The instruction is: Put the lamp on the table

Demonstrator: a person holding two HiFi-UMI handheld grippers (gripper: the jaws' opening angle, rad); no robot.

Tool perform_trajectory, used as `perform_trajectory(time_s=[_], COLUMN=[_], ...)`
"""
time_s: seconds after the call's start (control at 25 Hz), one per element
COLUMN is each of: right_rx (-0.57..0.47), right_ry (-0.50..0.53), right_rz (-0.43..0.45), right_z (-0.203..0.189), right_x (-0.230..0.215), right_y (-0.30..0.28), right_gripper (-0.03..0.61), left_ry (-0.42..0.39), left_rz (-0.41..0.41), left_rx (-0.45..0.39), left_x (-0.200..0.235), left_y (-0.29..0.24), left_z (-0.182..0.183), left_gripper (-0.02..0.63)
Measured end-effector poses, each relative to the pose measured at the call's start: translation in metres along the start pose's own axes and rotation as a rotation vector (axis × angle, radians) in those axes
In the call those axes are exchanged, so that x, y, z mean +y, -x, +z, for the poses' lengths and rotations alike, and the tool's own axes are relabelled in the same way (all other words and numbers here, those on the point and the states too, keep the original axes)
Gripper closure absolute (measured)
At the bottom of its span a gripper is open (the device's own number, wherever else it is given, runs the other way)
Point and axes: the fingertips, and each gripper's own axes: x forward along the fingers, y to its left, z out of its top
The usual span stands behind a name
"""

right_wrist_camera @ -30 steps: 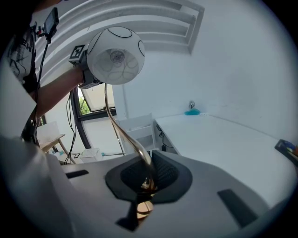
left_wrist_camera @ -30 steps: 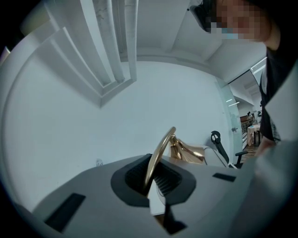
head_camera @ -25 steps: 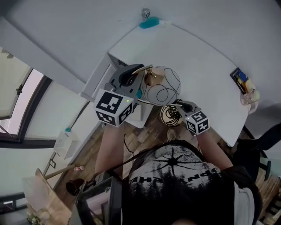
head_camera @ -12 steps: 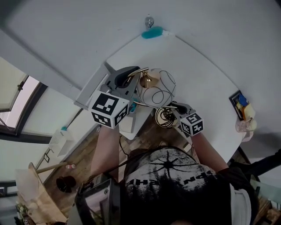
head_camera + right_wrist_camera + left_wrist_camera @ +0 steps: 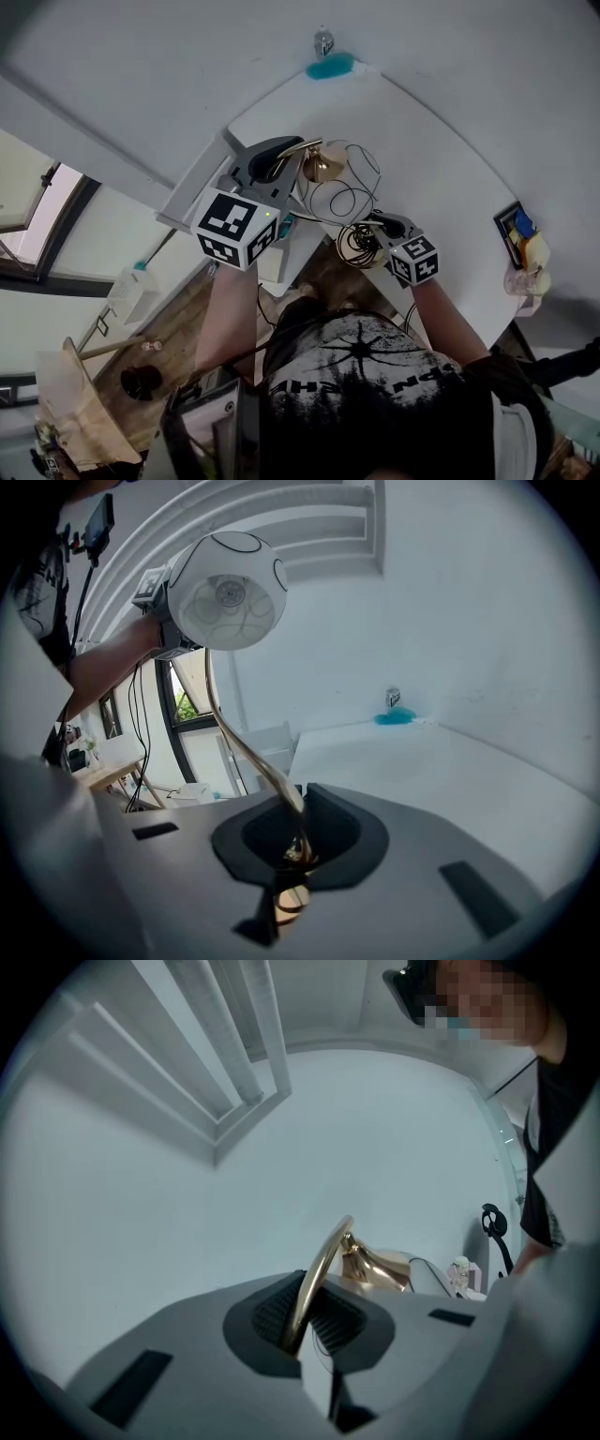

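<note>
The lamp has a white globe shade [image 5: 343, 184] [image 5: 230, 592] with thin dark lines, a curved brass arm [image 5: 319, 1269] [image 5: 251, 759] and a coiled brass foot [image 5: 359, 246]. It hangs in the air over the near edge of the white table [image 5: 441, 159]. My left gripper [image 5: 284, 171] [image 5: 305, 1321] is shut on the brass arm just below the brass fitting [image 5: 377, 1269] at the shade. My right gripper [image 5: 382, 225] [image 5: 295, 844] is shut on the lower end of the arm, close to the foot.
A teal object [image 5: 333, 66] [image 5: 396, 717] and a small bottle [image 5: 323, 41] sit at the table's far end. Small items [image 5: 525, 246] lie at its right edge. A white chair [image 5: 281, 255] [image 5: 258, 747] stands beside the table. A wooden floor lies below.
Both grippers and the lamp have shifted slightly up in the head view, toward the table's far side. Both grips on the lamp are unchanged.
</note>
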Motion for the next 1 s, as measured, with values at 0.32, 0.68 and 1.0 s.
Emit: perform_trajectory(time_s=[0.32,0.68,1.0], right_rx=[0.009,0.013,0.018], right_ry=[-0.016,-0.023,-0.049], right_rz=[-0.018,-0.065,-0.082], right_z=[0.004,0.027,0.057], right_x=[-0.010,-0.031,-0.057], right_y=[-0.017,-0.059,-0.128], right_gripper=[0.555,0.555,0.554], left_ry=[0.011,0.022,0.027], left_rz=[-0.017,-0.062,-0.086], left_rx=[0.006,-0.008,0.001], left_x=[0.019,0.069,0.142], left_y=[-0.015,-0.043,-0.080], left_z=[-0.007,-0.013,-0.024], left_gripper=[0.597,0.597,0.597])
